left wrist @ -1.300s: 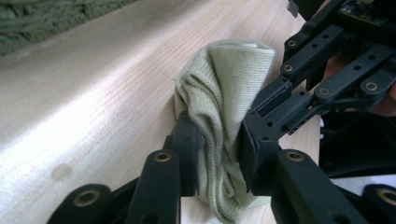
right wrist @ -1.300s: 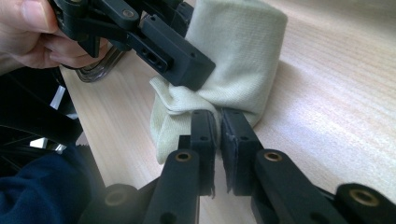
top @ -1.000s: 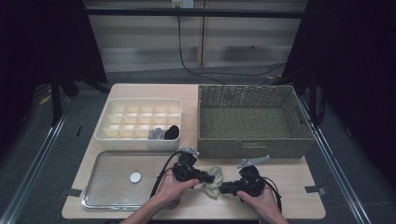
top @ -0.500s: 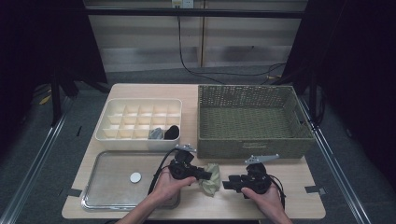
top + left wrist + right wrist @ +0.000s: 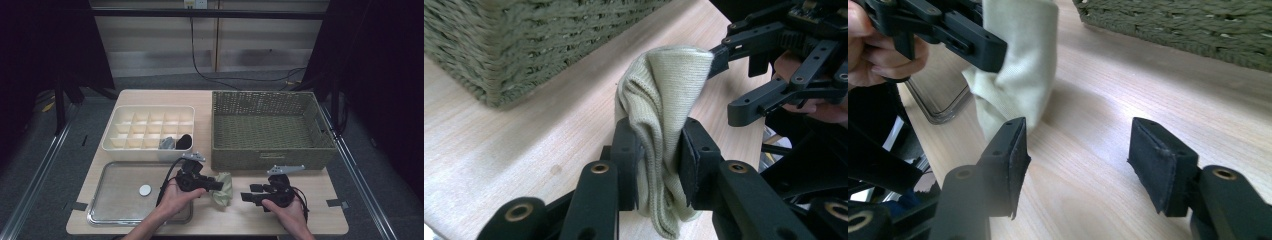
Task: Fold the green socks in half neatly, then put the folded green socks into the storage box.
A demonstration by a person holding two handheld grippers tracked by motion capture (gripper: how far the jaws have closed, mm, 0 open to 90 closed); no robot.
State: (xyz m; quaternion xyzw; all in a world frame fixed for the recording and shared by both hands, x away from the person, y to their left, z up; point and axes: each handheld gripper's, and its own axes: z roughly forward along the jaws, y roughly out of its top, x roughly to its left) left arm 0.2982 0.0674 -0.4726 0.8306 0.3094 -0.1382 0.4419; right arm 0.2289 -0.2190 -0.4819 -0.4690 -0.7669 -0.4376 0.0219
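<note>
Left gripper (image 5: pixel 659 165) pinches the green cloth (image 5: pixel 664 100), bunched upright between its jaws just above the table (image 5: pixel 320 220). Right gripper (image 5: pixel 1075 160), jaws just opened and empty, sits level just beside the cloth, not touching.

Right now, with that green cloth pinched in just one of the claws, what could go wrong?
The left gripper alone clamps the olive sock, bunched and hanging, so it might slip or unfold. The right gripper has just been opening, with nothing between its jaws; reaching back in, it could miss or snag the fabric. The wicker basket stands close behind, and the dangling end might catch on its wall.
</note>
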